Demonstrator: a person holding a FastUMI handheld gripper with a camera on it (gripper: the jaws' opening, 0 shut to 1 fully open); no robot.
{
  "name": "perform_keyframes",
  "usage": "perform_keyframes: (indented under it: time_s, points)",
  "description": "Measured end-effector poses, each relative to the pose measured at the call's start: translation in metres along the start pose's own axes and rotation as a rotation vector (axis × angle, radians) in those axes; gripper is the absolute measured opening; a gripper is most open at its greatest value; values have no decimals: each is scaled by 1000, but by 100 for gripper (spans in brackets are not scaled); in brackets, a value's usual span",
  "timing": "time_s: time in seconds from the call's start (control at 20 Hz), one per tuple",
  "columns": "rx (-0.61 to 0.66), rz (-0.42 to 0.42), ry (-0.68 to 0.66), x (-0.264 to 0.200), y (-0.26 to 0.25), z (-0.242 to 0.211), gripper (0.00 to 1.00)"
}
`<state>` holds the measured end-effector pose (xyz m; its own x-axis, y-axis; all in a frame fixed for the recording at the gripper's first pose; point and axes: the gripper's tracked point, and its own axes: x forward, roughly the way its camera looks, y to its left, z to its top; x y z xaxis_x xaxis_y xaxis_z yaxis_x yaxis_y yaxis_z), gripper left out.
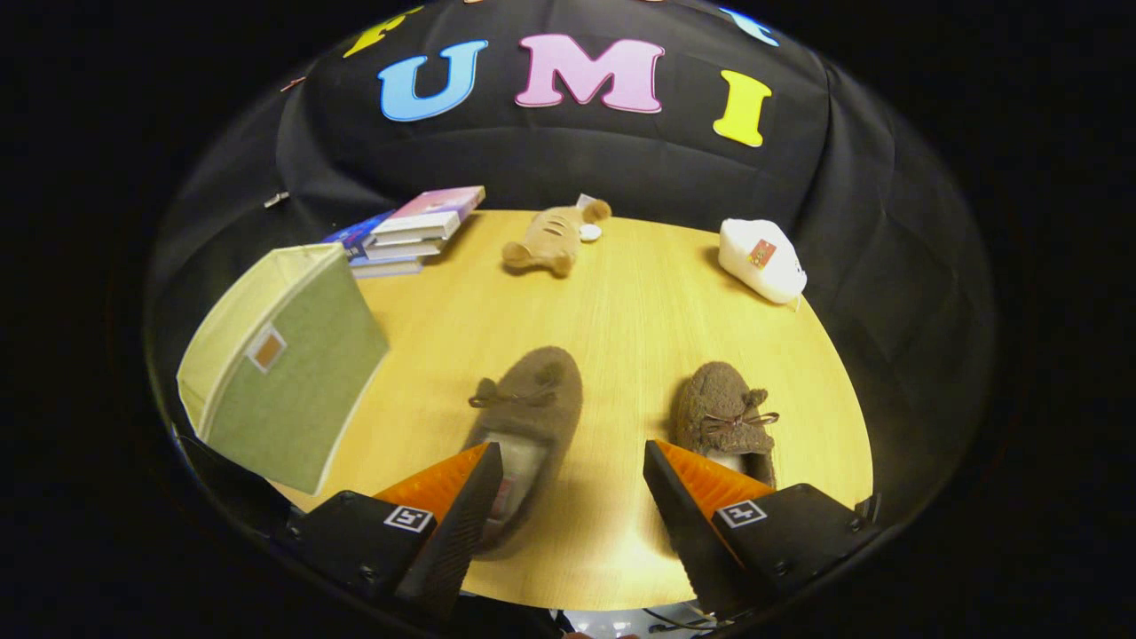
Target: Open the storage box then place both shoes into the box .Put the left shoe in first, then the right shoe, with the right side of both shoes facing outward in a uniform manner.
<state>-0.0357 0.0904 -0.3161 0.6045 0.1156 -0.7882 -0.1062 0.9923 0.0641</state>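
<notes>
Spread gripper [568, 497] fingers straddle two fuzzy brown slippers [532, 417] (nothing held); green fabric storage box [284, 364] leftward needs opening first

A green fabric storage box [284, 368] stands tilted at ten o'clock on the table [639, 293]. Two brown fuzzy slippers lie toes away: the left slipper [528, 417] at six o'clock, the right slipper [723, 417] at four.

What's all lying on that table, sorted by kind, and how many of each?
Brown fuzzy slippers: 2, one beside one finger, one beside the other; the open gripper holds nothing.
Green fabric storage box: 1
Stack of books: 1
Tan plush toy: 1
White plush toy: 1
Total: 6
</notes>
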Motion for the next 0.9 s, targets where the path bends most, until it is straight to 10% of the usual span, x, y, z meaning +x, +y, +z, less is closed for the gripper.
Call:
perform_keyframes:
  time_s: [0.3, 0.5, 0.65, 0.9]
  points:
    - [14, 33, 97, 57, -2, -24, 98]
    - [81, 107, 141, 79, 17, -26, 75]
    - [111, 140, 169, 79, 23, -25, 39]
    - [184, 125, 197, 79, 21, -21, 19]
